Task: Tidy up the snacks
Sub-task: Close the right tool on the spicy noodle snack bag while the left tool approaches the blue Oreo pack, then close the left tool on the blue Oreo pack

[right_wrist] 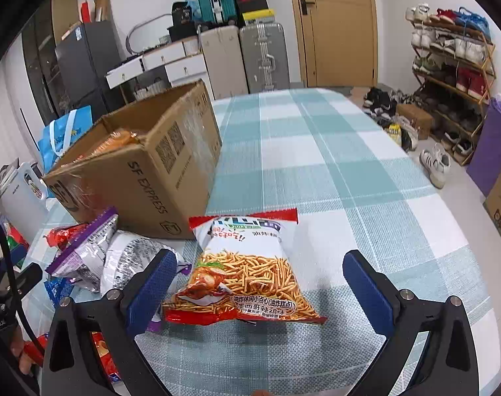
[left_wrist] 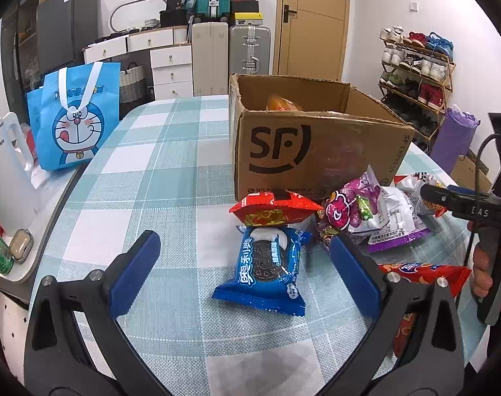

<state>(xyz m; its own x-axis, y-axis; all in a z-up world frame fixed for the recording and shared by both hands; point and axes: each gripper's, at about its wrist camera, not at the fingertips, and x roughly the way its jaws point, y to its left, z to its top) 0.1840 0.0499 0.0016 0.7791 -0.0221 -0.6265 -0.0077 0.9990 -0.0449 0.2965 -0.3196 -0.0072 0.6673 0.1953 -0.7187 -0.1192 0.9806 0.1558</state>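
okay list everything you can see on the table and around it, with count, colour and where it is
cardboard box: one, brown, open, mid-table
Oreo pack: one, blue, between left fingers
red snack pack: one, behind the Oreo pack
purple snack bags: a pile, right of the box front
fried-stick snack bag: one, white and red, between right fingers
tablecloth: one, teal-white check
Doraemon bag: one, blue, side counter
left gripper: open
right gripper: open

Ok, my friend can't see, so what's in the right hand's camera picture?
The open right gripper hovers over a bag of fried snack sticks lying on the checked tablecloth. An open SF cardboard box sits behind, left, with more snack packets beside it.
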